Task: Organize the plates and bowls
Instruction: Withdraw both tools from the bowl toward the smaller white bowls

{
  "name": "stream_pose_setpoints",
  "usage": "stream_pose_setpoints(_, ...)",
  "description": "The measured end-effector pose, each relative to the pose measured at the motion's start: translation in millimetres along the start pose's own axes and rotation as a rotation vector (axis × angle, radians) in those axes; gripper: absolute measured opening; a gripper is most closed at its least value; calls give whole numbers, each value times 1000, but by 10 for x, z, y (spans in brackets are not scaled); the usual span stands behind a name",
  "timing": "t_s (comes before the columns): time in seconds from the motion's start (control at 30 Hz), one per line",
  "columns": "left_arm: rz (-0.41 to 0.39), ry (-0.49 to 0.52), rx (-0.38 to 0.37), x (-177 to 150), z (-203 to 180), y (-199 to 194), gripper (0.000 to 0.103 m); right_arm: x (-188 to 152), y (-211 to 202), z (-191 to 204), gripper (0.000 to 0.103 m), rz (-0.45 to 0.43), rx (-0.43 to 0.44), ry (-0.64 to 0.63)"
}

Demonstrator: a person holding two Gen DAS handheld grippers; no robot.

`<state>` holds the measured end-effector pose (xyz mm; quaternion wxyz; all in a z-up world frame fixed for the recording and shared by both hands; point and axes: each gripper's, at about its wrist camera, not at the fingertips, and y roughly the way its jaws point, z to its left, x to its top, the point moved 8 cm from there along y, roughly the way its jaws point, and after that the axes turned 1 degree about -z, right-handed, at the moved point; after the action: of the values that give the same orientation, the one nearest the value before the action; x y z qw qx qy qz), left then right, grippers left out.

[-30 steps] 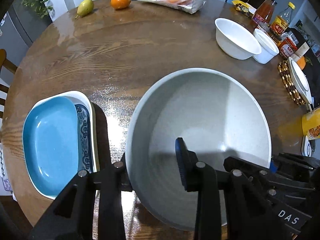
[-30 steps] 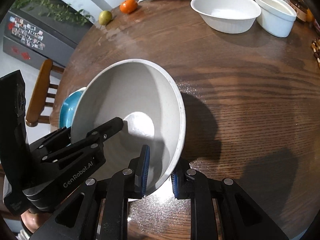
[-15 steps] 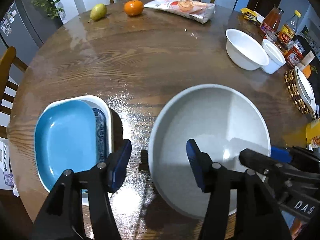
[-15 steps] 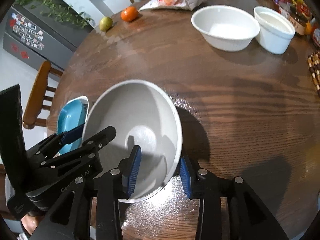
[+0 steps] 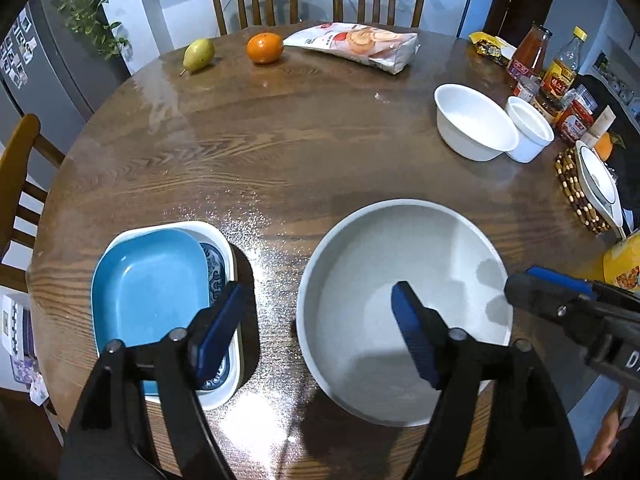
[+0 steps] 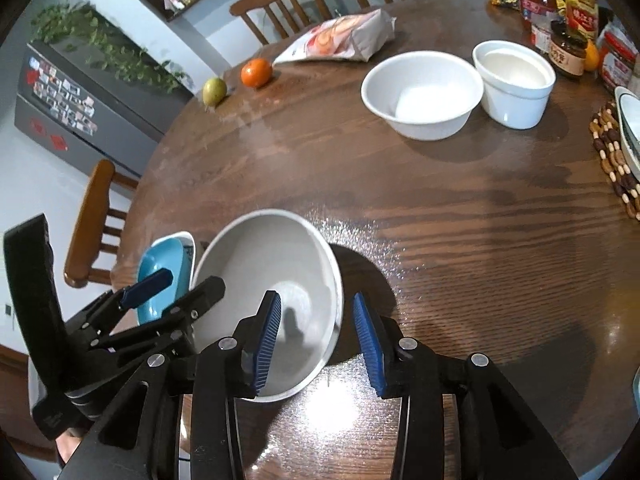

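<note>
Grey speckled round bowl (image 5: 404,280) sits near the wooden table's (image 5: 300,152) front edge beside a blue dish (image 5: 148,284). Left gripper (image 5: 320,320) and right gripper (image 6: 318,340) gape, unloaded. Right view alone shows bare wood rightward.

Open table (image 5: 304,152) mid; grey bowl (image 5: 400,264) & blue dish (image 5: 148,280) flank near edge

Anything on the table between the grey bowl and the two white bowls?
Nothing: only bare wood lies between the grey bowl and the white bowls, clearest in the right wrist view.
</note>
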<state>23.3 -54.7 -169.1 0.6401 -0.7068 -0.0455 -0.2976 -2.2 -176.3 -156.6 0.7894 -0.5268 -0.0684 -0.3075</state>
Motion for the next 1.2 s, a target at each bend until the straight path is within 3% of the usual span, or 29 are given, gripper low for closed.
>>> stream_pose_setpoints(0.1,-4,7,-9,23,-37,-35,77,39,-112,-31,56,-50,0,13)
stream_pose_setpoints(0.3,-30,32,-7,77,-111,-125,87,94,-290,-118,59,-102,3,44)
stream_pose_setpoints(0.4,-37,39,-10,98,-141,-155,87,100,-356,-163,67,-117,-5,54)
stream_pose_setpoints(0.63,-38,50,-5,124,-214,-167,87,91,-464,-249,71,-128,10,71)
stream_pose_setpoints(0.77,-34,55,-7,126,-254,-174,88,86,-511,-302,83,-136,18,84)
stream_pose_setpoints(0.83,-30,57,-7,126,-274,-171,102,90,-543,-343,83,-142,16,93)
stream_pose_setpoints(1.2,-48,84,-11,197,-403,-220,102,72,-704,-603,83,-158,-10,136)
